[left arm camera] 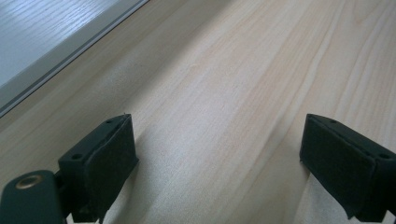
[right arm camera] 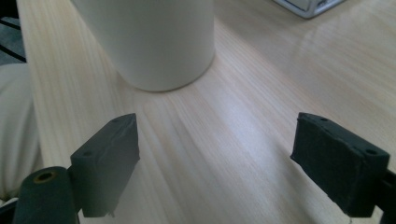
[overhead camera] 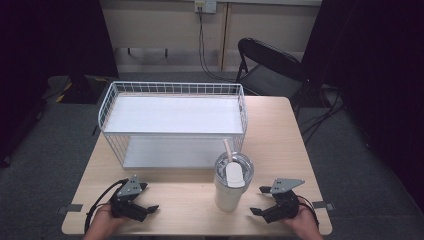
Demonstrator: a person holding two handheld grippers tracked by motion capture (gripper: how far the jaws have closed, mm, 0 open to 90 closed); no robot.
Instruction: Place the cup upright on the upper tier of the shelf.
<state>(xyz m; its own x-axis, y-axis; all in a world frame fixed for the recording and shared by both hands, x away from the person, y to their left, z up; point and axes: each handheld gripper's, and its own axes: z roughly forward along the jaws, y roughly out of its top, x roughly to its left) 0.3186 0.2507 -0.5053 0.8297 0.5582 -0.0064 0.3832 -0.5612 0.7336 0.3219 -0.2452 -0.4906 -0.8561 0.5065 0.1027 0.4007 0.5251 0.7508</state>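
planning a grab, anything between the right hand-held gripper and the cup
Nothing: bare table lies between the right hand-held gripper and the cup, seen in the right gripper view.

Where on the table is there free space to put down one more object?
Free: the table strip right of the wire rack, and the front patch between the left gripper and the tumbler. Crowded: between the tumbler and the right gripper.

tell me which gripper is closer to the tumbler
The right gripper: the cream tumbler stands just beside its open jaws, while the left gripper sits much farther off.
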